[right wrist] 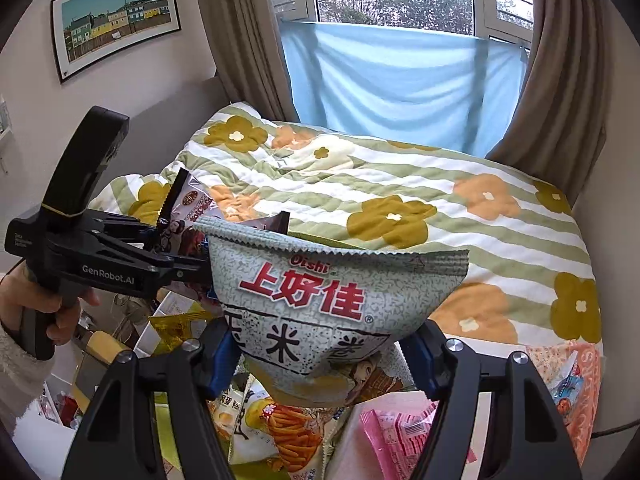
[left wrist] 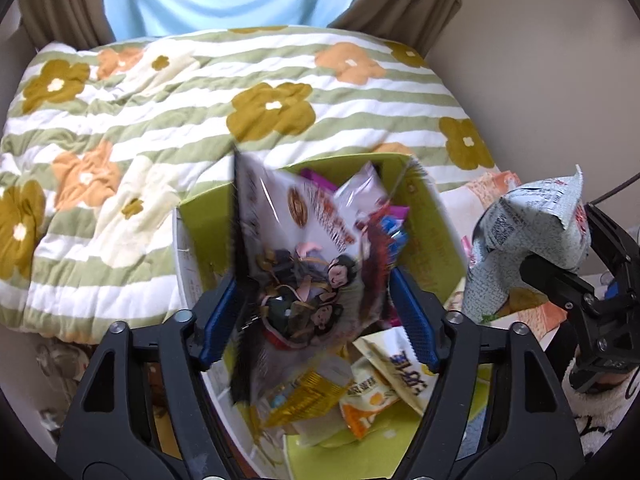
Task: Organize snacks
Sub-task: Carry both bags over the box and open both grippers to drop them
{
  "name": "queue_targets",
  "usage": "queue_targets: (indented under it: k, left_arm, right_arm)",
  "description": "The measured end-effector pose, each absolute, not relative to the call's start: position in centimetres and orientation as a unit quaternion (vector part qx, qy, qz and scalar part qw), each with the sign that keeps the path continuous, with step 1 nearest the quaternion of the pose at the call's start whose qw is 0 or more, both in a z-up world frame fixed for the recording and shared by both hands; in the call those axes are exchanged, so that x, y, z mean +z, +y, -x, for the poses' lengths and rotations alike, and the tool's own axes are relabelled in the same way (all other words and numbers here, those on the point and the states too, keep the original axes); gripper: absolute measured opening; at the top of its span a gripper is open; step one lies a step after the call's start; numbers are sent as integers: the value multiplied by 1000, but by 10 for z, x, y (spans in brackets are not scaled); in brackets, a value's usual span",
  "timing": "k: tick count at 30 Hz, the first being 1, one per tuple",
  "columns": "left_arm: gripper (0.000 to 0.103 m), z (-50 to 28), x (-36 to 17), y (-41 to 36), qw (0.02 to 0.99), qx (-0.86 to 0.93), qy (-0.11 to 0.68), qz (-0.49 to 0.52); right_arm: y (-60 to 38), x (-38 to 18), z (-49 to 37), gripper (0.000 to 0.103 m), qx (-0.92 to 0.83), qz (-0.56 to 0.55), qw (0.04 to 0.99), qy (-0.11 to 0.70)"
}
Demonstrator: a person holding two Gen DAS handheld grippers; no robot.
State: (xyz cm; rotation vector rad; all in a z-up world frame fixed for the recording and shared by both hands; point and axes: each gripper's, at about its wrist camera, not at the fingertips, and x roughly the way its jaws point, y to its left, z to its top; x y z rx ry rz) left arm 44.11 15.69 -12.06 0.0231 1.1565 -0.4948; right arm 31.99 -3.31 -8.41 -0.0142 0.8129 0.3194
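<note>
My left gripper (left wrist: 316, 312) is shut on a white snack bag printed with cartoon figures (left wrist: 304, 248), holding it above a green box (left wrist: 424, 216) that holds several snack packets. The bag looks blurred. My right gripper (right wrist: 320, 356) is shut on a pale green Oishi corn snack bag (right wrist: 320, 300), held up just right of the box; that bag also shows in the left wrist view (left wrist: 520, 240). The left gripper and its bag appear in the right wrist view (right wrist: 176, 264), to the left of the Oishi bag.
A quilt with green stripes and flowers (left wrist: 200, 100) covers the bed behind the box. Loose packets lie below the right gripper, among them an orange-stick snack (right wrist: 288, 436) and a pink packet (right wrist: 400, 432). Curtains and a blue cloth (right wrist: 400, 80) hang at the window.
</note>
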Motion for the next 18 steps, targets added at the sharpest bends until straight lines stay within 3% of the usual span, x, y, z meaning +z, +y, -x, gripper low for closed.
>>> queue_targets:
  k: [1, 3, 18]
  left_arm:
    - [96, -445, -125, 159, 809, -225, 542, -12]
    - [101, -447, -130, 163, 813, -219, 540, -17]
    - [101, -395, -102, 210, 878, -94, 469, -7]
  right_arm:
    - [-30, -86, -323, 65, 152, 6, 905, 398]
    - [-24, -92, -329, 65, 147, 4, 902, 407]
    - [-5, -115, -354, 66, 171, -13, 874, 454]
